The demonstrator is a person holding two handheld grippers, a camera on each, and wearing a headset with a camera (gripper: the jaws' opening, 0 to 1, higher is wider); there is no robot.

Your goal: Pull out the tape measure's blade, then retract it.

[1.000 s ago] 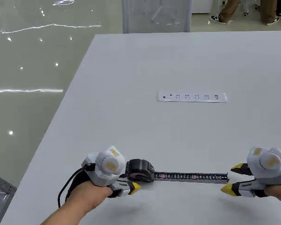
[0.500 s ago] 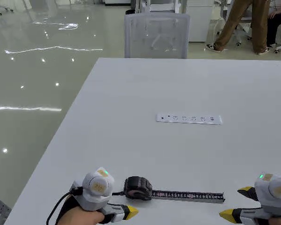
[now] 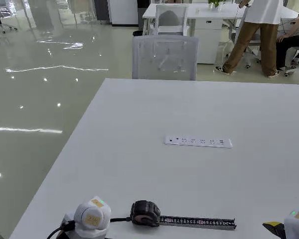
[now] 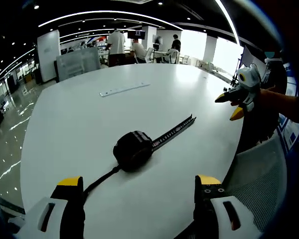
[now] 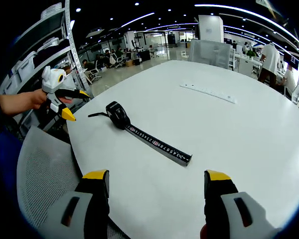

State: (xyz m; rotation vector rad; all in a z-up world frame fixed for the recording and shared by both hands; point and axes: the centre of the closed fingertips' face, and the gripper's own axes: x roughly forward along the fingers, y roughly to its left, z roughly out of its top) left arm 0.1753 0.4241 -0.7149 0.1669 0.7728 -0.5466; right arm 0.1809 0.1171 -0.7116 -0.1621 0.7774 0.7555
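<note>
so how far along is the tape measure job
Pull-out looks done: the blade lies extended on the table from the tape measure. Nothing is in hand: the left gripper and right gripper are open, clear of it. Retracting is left.

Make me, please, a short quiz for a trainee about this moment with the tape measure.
1. True or false: the tape measure's blade is fully retracted.
2. What does the left gripper hold? A the tape measure; B the blade; C nothing.
3. Fill in: the right gripper's jaws are ____.
Key: 1 false, the blade lies pulled out on the table. 2 C, its jaws stand open, short of the tape measure. 3 open.
</note>
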